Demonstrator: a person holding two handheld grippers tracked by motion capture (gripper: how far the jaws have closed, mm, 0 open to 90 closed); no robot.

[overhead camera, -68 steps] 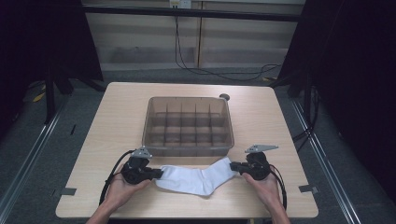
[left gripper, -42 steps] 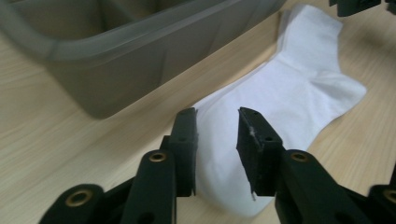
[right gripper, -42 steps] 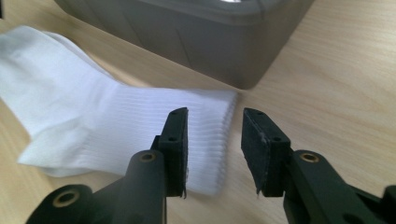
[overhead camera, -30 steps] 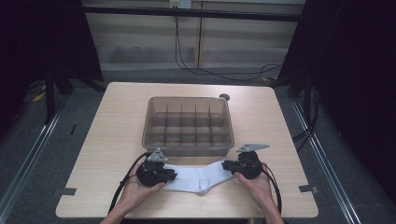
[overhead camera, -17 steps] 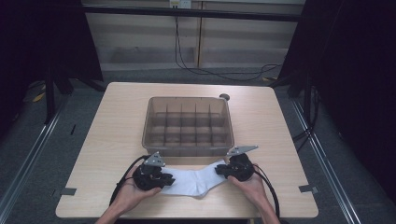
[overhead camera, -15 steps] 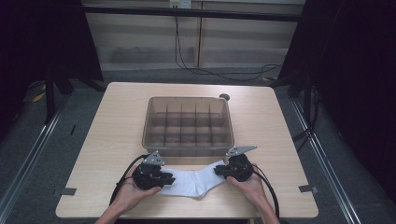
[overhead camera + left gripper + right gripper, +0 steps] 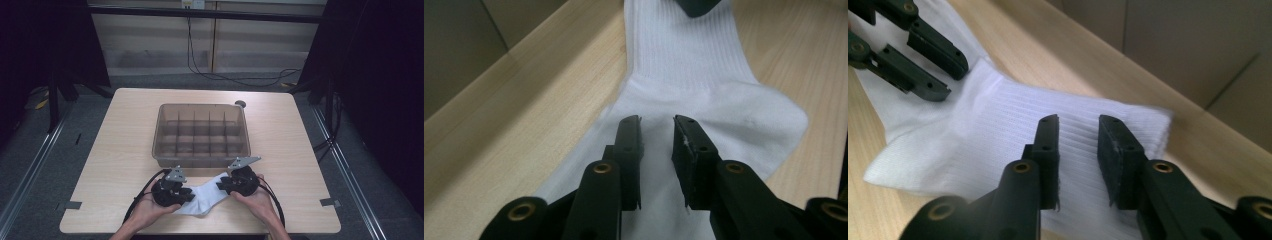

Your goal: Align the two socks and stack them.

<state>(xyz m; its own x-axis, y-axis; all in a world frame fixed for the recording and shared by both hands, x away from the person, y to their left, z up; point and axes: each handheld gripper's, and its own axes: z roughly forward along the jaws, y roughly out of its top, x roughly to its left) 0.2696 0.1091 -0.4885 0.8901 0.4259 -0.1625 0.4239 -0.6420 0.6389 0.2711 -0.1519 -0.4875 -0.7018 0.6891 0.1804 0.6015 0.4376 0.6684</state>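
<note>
A white sock (image 7: 205,199) lies flat near the table's front edge, in front of the box. My left gripper (image 7: 188,195) rests over its foot end, my right gripper (image 7: 223,184) over its ribbed cuff end. In the left gripper view the jaws (image 7: 656,120) stand a little apart above the sock (image 7: 694,65), with no fabric pinched. The right gripper (image 7: 1078,120) also hovers over the cuff (image 7: 998,125) with a gap between its pads. Both pairs of jaws have just been opening. The left gripper's fingers (image 7: 933,65) show across the sock.
A clear brown plastic box (image 7: 200,161) with several empty compartments stands in the middle of the wooden table (image 7: 115,150), just behind the grippers. A small dark knob (image 7: 240,104) sits at its far right corner. Cables trail from both grippers toward the front edge.
The two grippers have come closer together, the right one moving left. The sock between them has gone from stretched out to a shorter, bent shape.
</note>
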